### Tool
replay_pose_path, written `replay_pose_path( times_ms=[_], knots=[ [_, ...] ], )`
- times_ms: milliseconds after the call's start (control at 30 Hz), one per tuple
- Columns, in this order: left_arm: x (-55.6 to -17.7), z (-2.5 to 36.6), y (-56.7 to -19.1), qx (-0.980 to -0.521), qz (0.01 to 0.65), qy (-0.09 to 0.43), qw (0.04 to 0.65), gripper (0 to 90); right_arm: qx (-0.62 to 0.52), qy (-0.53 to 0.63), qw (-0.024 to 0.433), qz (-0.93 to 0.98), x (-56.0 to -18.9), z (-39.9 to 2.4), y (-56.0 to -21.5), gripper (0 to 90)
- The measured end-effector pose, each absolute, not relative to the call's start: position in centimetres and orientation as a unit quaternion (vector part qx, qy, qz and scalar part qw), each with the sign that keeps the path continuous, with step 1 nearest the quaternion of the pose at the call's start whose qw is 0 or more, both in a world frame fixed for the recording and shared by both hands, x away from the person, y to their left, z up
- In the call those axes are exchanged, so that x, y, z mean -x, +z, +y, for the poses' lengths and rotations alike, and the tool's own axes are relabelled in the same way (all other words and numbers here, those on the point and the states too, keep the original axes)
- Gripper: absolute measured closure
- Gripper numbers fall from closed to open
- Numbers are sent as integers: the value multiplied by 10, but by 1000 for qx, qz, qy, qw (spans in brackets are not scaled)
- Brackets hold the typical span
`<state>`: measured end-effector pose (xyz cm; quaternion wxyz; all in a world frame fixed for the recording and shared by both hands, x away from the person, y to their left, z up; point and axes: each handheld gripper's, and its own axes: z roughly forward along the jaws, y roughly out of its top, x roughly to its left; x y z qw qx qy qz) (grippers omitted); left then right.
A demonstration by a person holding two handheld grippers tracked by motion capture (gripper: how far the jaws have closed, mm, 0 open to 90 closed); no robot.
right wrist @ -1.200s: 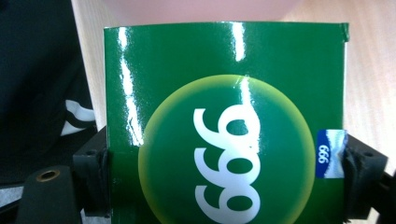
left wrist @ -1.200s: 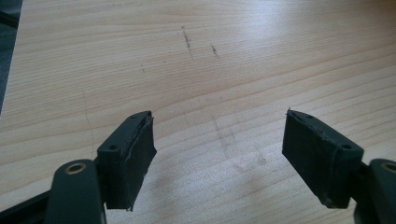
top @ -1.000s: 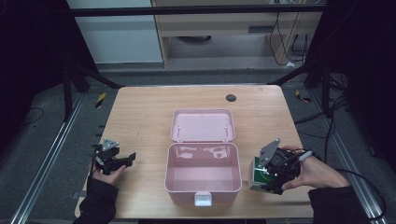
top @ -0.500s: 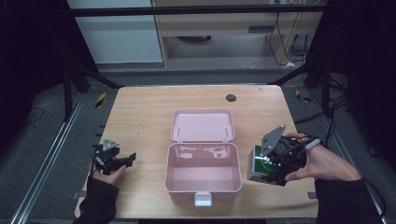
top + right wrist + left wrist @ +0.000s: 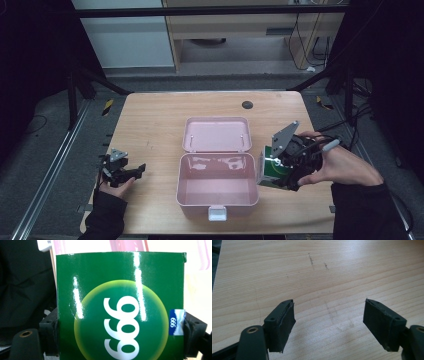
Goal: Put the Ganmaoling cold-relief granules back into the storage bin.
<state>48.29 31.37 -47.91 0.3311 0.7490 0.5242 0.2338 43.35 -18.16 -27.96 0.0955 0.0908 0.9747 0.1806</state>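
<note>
The right gripper (image 5: 278, 172) has lifted the green box (image 5: 272, 170) off the table (image 5: 150, 115) and moved it toward the pink case (image 5: 217, 192). 1 second ago the box was lower, beside the right wall of the case; now it hangs in the air just at the right edge of the case, tilted a little. The jaws are closed on both sides of the box, and in the right gripper view the pads (image 5: 51, 332) press against its 2 narrow sides. On its front, the green box (image 5: 120, 307) has a light circle with white digits.

I judge that the step in hand is to put the box inside the case, and the lift is the first half of it. What remains is to carry it over the right wall, lower it, and let it go.

The pink case stands open in the middle of the table. Its lid (image 5: 216, 134) lies back flat behind it. The inside looks empty, with a bare pink bottom, so there is room for the box. A white latch (image 5: 217, 214) sits on the near wall.

The left gripper (image 5: 135, 171) rests low at the left part of the table, has not moved, and is well apart from the case. Its jaws stand wide open with nothing between them, and below them is bare wood (image 5: 317, 277).
</note>
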Motion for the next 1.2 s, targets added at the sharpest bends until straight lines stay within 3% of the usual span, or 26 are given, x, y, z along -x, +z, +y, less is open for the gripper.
replay_pose_path(
  times_ms=[1200],
  knots=[
    [-483,314,-479,-749,524,236,329,243,-45,191,78,977,-458,-109,-291,162]
  ],
)
